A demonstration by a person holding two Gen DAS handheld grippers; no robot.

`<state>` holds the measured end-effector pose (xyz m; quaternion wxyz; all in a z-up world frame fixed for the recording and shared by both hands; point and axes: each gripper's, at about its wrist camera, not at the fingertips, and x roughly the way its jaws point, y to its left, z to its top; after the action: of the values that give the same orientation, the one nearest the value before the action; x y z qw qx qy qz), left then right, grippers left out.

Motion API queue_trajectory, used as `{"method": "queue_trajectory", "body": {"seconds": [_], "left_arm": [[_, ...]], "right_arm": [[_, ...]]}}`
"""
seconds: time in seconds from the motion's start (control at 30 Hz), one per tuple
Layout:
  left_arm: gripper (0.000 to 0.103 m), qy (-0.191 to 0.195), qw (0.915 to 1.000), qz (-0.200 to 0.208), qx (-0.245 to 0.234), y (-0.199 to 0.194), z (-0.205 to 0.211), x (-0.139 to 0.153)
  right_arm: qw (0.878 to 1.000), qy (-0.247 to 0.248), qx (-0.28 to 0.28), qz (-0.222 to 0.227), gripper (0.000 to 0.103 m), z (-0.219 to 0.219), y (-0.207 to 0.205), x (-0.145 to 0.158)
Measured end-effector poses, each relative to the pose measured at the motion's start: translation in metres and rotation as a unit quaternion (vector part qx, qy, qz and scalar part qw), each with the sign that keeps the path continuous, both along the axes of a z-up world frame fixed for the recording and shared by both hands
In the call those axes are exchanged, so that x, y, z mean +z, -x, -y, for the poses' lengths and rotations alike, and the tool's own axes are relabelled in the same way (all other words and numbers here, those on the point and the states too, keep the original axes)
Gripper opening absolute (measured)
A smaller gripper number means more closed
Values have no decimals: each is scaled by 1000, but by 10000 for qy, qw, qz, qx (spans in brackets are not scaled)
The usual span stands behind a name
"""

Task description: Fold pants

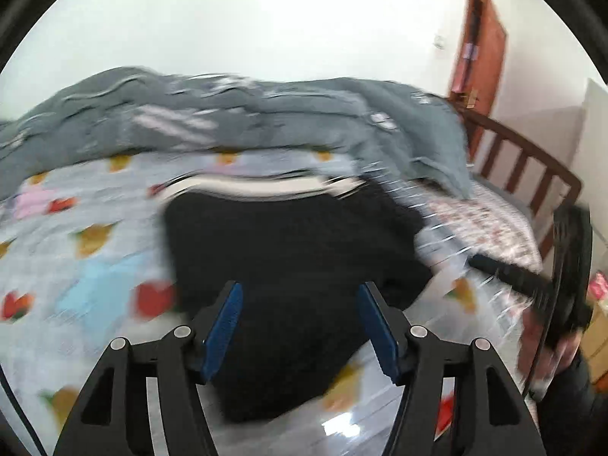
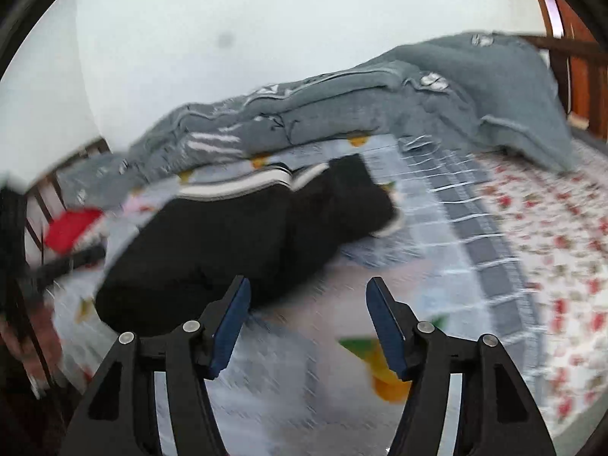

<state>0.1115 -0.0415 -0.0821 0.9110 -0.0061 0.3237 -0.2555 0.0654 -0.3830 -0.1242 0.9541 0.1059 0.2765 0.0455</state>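
Observation:
The black pants (image 1: 288,258) lie bunched on the patterned bed sheet, with a white-striped waistband (image 1: 266,186) at the far edge. My left gripper (image 1: 300,292) is open and empty, held just above the pants' near part. In the right wrist view the pants (image 2: 228,239) lie to the left and ahead. My right gripper (image 2: 307,288) is open and empty, over the sheet beside the pants' near right edge. The right gripper also shows in the left wrist view (image 1: 532,277) at the far right, blurred.
A grey quilt (image 1: 247,114) is heaped along the far side of the bed. A brown wooden bed rail (image 1: 532,167) and a door (image 1: 482,38) stand at the right. A floral sheet (image 2: 551,247) covers the right part. A red item (image 2: 72,228) lies at the left.

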Motion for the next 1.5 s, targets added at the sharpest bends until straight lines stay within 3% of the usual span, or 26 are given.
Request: {"method": "queue_trajectory", "body": {"seconds": [0.07, 0.23, 0.33, 0.5, 0.63, 0.73, 0.87, 1.0, 1.13, 1.27, 1.33, 1.5], "left_arm": [[62, -117, 9996, -100, 225, 5, -25, -13], [62, 126, 9982, -504, 310, 10, -54, -41], [62, 38, 9980, -583, 250, 12, -44, -53], [62, -53, 9966, -803, 194, 2, -19, -71], [63, -503, 9960, -670, 322, -2, 3, -76], [66, -744, 9948, -562, 398, -4, 10, -75], [67, -695, 9950, -611, 383, -5, 8, -73], [67, -717, 9963, -422, 235, 1, 7, -65], [67, -750, 9970, -189, 65, 9, 17, -58], [70, -876, 9959, -225, 66, 3, 27, -63], [74, -885, 9951, -407, 145, -2, 26, -69], [74, -643, 9963, -539, 186, -2, 13, -70]], "right_arm": [[9992, -358, 129, -95, 62, -5, -18, -3], [9955, -769, 200, -512, 61, -20, -58, -18], [9927, -914, 223, -749, 45, -27, -72, -30], [9970, -120, 161, -743, 29, -50, -74, -24], [9979, -89, 378, -522, 13, -46, -66, -4], [9983, -4, 505, -306, 12, -41, -67, 10], [9974, 301, 625, 173, 10, -34, -69, 33], [9959, 590, 240, 643, 9, -12, -64, 58], [9972, 470, -411, 407, 9, 29, -66, 38], [9955, 425, -735, -409, 11, 53, -78, -19], [9946, 316, -771, -620, 14, 57, -80, -32], [9939, 539, -859, -437, 20, 52, -65, -15]]}}
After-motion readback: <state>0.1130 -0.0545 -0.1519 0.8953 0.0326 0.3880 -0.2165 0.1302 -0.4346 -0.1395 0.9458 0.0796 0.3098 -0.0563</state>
